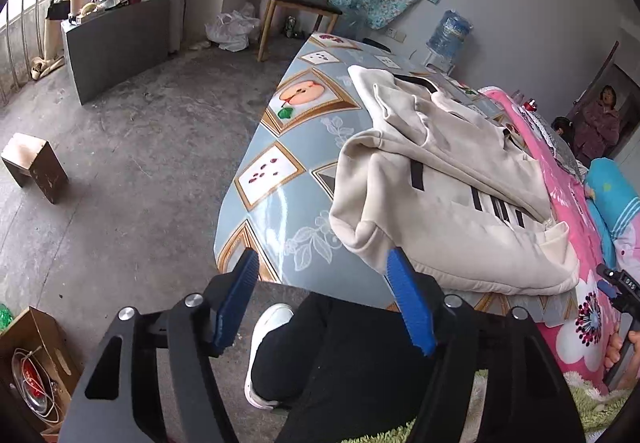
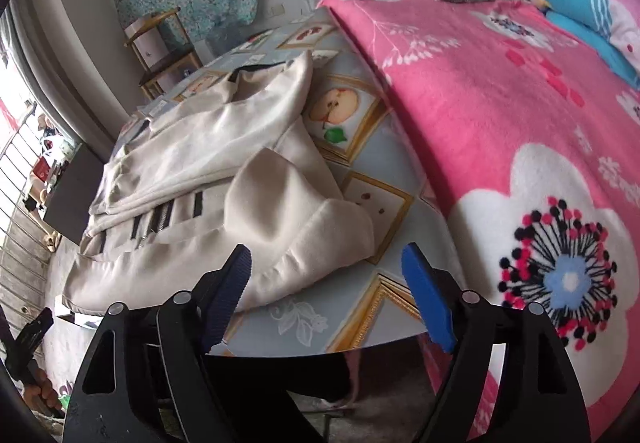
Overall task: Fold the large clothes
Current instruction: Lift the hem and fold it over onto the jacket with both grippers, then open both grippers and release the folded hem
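Both claws gape, released: left claw and right claw hover near the folded jacket on the counter

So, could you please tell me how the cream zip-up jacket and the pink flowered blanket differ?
The cream zip-up jacket is plain with black stripes, the pink flowered blanket boldly patterned. The jacket lies rumpled and folded; the blanket is spread flat. The jacket rests on the patterned tablecloth; the blanket lies alongside. Both are soft fabric.

A table with a glossy fruit-print cover carries 1 cream jacket, loosely folded, near its front edge, beside the pink blanket.
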Motion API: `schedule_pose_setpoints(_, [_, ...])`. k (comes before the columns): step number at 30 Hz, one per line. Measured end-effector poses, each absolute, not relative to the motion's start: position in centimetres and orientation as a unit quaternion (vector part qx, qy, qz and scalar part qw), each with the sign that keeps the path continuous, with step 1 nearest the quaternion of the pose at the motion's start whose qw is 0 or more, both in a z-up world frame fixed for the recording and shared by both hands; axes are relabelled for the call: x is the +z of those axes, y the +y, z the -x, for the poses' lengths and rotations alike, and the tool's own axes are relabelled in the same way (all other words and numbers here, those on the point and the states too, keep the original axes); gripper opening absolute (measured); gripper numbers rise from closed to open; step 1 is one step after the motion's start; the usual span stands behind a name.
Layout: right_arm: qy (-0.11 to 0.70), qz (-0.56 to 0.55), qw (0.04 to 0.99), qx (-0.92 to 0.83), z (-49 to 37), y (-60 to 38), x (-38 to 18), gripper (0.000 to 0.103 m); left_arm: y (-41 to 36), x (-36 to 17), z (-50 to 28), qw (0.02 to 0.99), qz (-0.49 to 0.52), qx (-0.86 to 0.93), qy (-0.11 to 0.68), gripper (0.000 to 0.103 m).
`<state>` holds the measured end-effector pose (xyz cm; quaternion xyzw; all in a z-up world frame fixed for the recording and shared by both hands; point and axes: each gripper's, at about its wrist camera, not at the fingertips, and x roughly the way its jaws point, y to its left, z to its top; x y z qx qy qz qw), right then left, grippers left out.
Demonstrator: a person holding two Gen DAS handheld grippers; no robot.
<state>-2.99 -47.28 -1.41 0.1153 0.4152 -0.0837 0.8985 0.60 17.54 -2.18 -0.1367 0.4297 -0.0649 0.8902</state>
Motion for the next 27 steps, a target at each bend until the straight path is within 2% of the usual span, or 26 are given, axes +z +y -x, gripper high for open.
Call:
schedule_pose_setpoints(6, [0.421,-0.113,0.899,0.037,-1.7,-41.8,-1.5,0.079,13.9,-1.4,-3.0,0.902,0.087,-0.087,0.414,0.075])
schedule_pose_setpoints(13, [0.464,-0.017,0.857,0.223,-6.6,-31.9,-4.1,0.078,9.7,-2.5,-5.7,0.905,-0.013,-0.089,0.416,0.075])
schedule_pose_setpoints(17, [0.505,0.050,0.822,0.257,-8.3,-28.8,-6.8,0.063,8.7,-3.9,-6.3,0.899,-0.047,-0.079,0.428,0.074])
schedule_pose_setpoints(19, [0.521,0.075,0.811,0.255,-8.8,-28.4,-7.9,0.059,8.5,-4.6,-6.4,0.896,-0.057,-0.077,0.434,0.063])
schedule_pose_setpoints(22, [0.538,0.104,0.798,0.252,-9.0,-28.3,-8.8,0.052,8.5,-5.2,-6.4,0.894,-0.064,-0.078,0.437,0.057])
schedule_pose_setpoints(24, [0.544,0.124,0.792,0.248,-8.8,-28.1,-9.0,0.044,8.5,-5.4,-6.3,0.894,-0.070,-0.076,0.437,0.052])
schedule_pose_setpoints(25, [0.544,0.137,0.790,0.245,-8.6,-27.8,-9.1,0.034,8.6,-5.5,-6.4,0.894,-0.072,-0.075,0.436,0.049])
schedule_pose_setpoints(26, [0.544,0.152,0.788,0.243,-8.3,-27.6,-9.1,0.020,8.7,-5.6,-6.4,0.894,-0.072,-0.073,0.436,0.047])
schedule_pose_setpoints(27, [0.545,0.162,0.785,0.245,-8.0,-27.2,-9.0,0.013,8.8,-5.6,-6.5,0.894,-0.072,-0.073,0.435,0.043])
